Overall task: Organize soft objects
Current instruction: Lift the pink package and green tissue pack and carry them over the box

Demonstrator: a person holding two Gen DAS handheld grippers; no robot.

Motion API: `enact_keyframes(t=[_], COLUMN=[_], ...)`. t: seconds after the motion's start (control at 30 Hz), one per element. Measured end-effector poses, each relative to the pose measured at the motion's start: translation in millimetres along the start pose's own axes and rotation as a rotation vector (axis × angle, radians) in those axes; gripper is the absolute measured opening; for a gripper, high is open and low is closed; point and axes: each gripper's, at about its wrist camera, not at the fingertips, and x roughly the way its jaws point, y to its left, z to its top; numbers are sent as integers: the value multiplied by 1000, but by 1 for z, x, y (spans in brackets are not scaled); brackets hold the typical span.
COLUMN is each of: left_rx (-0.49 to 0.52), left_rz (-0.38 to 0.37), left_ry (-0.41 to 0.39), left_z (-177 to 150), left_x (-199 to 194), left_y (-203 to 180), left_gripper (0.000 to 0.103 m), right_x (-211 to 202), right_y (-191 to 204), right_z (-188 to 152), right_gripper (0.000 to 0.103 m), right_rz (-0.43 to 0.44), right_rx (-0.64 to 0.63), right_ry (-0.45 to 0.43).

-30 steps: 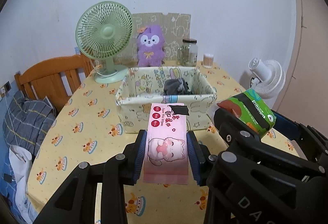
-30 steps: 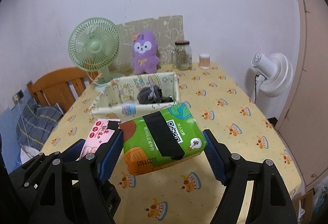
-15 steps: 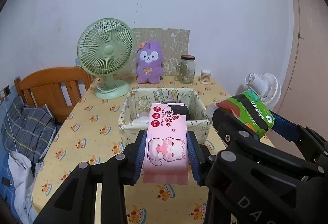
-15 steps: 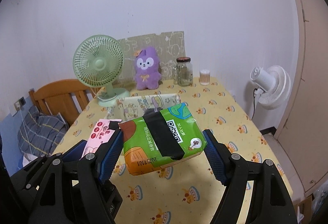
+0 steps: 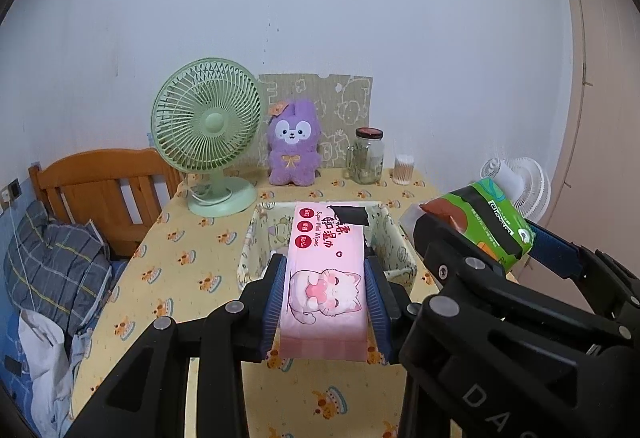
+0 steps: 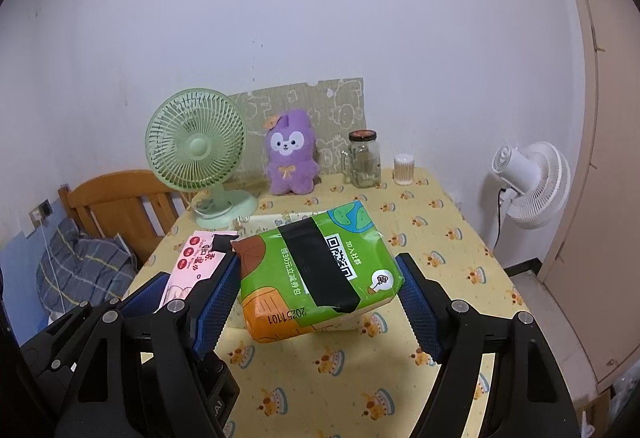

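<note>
Both of my grippers have lifted higher and drawn back since a second ago: the fabric box point(image 5: 394, 238) that filled the space ahead of my fingers now sits lower and further off, half hidden behind what I carry.

Off to the left stand a wooden chair point(image 5: 100, 189) and a green fan point(image 5: 206, 125), well clear of me. My left gripper point(image 5: 326, 302) is clenched on the pink wipes pack point(image 5: 326, 274), one finger pressed to each long side, the pack pointing forward over the near wall of the box. Beyond it a purple plush rabbit point(image 5: 294, 145) sits against the wall, with a glass jar point(image 5: 368, 157) beside it.

My right gripper point(image 6: 320, 302) carries the green tissue pack point(image 6: 316, 274). The left pad touches it; the right pad seems to stand slightly off its edge, so I judge this a loose grasp, with the pack tilted.

I take this as the carrying step, both packs in the air and neither yet stowed. Next I need to bring each pack forward and down over the box opening, level the green one, and let go only once it is inside the walls.
</note>
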Motion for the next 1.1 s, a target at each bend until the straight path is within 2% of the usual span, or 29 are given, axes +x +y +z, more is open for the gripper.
enact_keyframes(t=[0.43, 1.1], left_rx=[-5, -19], left_rz=[2, -1], left_ry=[-11, 13], left_z=[17, 34], left_x=[23, 73], left_y=[7, 15], left_gripper=[40, 40], right_x=[27, 80], right_y=[4, 5], right_z=[20, 39], right_gripper=[79, 79], right_rz=[-6, -11], right_rx=[-6, 0], right_ry=[-9, 8])
